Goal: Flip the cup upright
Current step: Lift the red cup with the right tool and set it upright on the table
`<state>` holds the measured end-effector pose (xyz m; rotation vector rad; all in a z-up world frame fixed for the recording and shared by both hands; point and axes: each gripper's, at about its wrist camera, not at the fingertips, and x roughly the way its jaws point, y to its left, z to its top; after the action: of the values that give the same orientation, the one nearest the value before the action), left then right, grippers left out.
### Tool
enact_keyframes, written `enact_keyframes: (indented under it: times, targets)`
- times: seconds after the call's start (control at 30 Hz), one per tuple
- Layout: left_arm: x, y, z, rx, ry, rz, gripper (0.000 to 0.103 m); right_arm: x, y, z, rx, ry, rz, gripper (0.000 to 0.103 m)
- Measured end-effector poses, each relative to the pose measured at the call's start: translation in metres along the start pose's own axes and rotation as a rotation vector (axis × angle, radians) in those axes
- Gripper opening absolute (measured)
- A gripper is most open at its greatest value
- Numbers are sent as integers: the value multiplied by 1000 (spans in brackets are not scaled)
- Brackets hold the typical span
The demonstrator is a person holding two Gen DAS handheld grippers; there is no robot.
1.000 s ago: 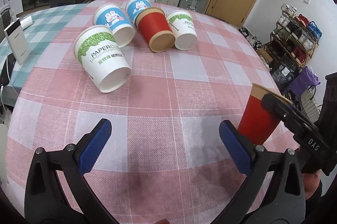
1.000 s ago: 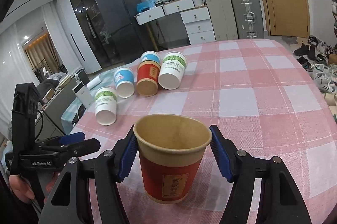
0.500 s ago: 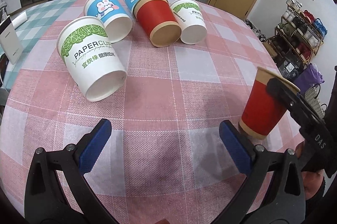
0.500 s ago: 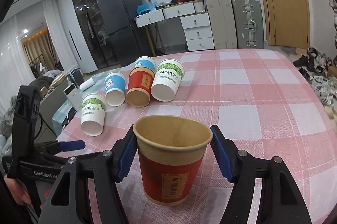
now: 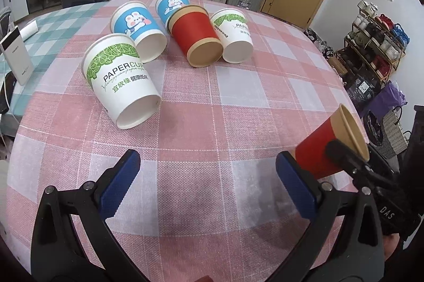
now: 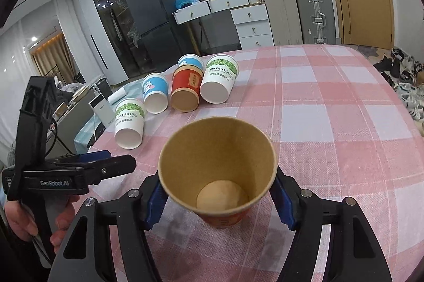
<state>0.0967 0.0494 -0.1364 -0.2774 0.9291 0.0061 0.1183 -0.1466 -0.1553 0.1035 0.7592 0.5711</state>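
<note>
The right gripper (image 6: 218, 198) clamps its jaws on a red cup (image 6: 217, 170) — mouth up; the left gripper (image 5: 205, 185) gapes wide, cupless, over the worktop (image 5: 212, 107).

A table (image 5: 238, 102) under a pink-and-white checked cloth fills the middle of the frame, and five paper cups lie on their sides toward its upper left: a green-print white cup (image 5: 120, 78), two blue cups (image 5: 135, 25), a red cup (image 5: 196, 35) and another white cup (image 5: 234, 37).
</note>
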Motion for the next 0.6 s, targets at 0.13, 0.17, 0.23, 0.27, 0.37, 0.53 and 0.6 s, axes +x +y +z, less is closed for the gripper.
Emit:
enact_keyframes:
  times: [0.13, 0.17, 0.23, 0.27, 0.37, 0.53, 0.6]
  targets:
    - [-11, -3, -5, 26, -35, 25, 102, 1, 2, -3, 6, 50, 14, 97]
    - [-14, -2, -7, 24, -38, 29, 102, -2, 3, -4, 5, 56, 14, 97]
    - [-20, -1, -10, 15, -44, 17, 102, -10, 5, -7, 0, 59, 14, 97]
    - [-25, -1, -12, 13, -48, 16, 102, -16, 6, -9, -1, 53, 12, 98]
    - [-40, -5, -17, 28, -75, 11, 102, -35, 9, -12, -2, 30, 7, 99]
    - [-71, -18, -25, 61, -130, -8, 102, -78, 15, -10, -9, -84, 9, 101]
    - [-83, -24, -27, 73, -150, -16, 102, -98, 23, -8, -30, -142, 1, 102]
